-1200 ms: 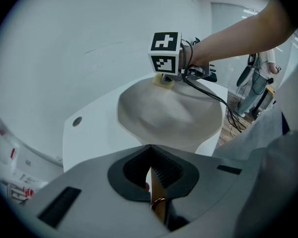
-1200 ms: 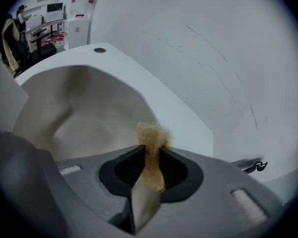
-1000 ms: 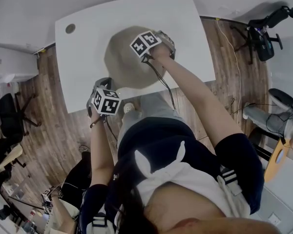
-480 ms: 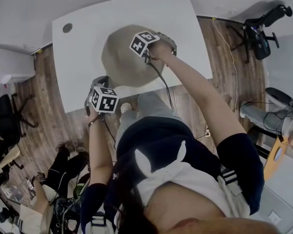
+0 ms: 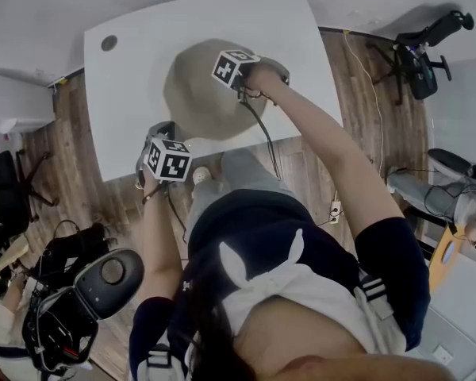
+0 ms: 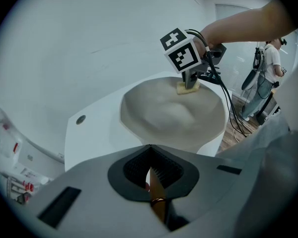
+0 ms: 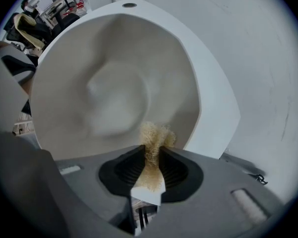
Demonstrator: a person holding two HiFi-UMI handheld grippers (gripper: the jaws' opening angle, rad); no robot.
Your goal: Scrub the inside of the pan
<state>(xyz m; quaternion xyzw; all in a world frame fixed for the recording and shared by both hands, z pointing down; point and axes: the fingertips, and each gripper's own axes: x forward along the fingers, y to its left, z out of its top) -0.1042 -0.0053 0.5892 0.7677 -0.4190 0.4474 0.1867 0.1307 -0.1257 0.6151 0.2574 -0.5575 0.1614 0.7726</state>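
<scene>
Matt, smooth pan [image 7: 114,83]; rough fibrous scrubber [image 7: 155,137]

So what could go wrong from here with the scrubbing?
The right gripper holds the scrubber in a narrow pinch; pressing on the pan could pull it loose. The pan sits near the table edge, steadied only by the left gripper on its thin handle; a hard stroke might twist or slide it.

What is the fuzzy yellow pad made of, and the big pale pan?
The fuzzy yellow scrubbing pad in the right gripper looks like coarse, tangled fibre; its frayed, wispy edge shows that. The wide pale beige pan looks like matt coated metal or ceramic, smooth and dull without glare; I cannot tell which.
</scene>
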